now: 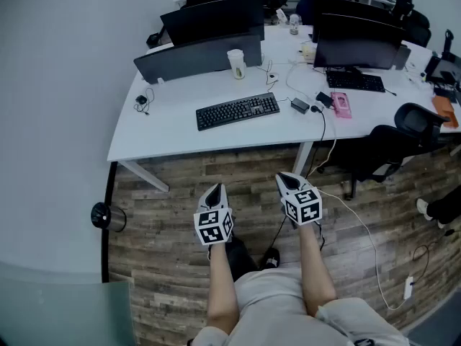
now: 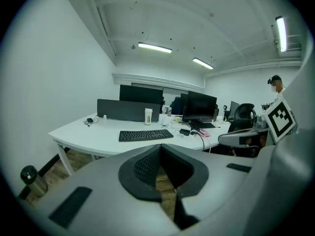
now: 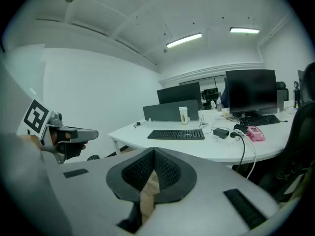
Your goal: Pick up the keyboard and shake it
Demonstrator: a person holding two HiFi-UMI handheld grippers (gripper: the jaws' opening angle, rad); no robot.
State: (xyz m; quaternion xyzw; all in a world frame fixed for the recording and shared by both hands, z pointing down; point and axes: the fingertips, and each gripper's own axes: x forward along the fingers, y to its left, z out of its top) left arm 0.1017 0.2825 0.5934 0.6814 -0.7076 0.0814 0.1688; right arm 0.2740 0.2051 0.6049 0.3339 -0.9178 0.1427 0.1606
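A black keyboard (image 1: 238, 111) lies flat on the white desk (image 1: 166, 132), near its front edge; it also shows in the left gripper view (image 2: 145, 135) and the right gripper view (image 3: 176, 134). Both grippers hover over the wooden floor, well short of the desk. My left gripper (image 1: 214, 191) is shut and empty, its jaws meeting at the tips (image 2: 160, 149). My right gripper (image 1: 288, 179) is likewise shut with nothing held (image 3: 153, 154). Neither touches the keyboard.
On the desk stand dark monitors (image 1: 212, 20), a white cup (image 1: 236, 63), a black adapter (image 1: 300, 106) with cables, a pink object (image 1: 340, 104) and a second keyboard (image 1: 355, 81). A black office chair (image 1: 392, 146) stands at right. A dark bottle (image 1: 106, 216) stands on the floor at left.
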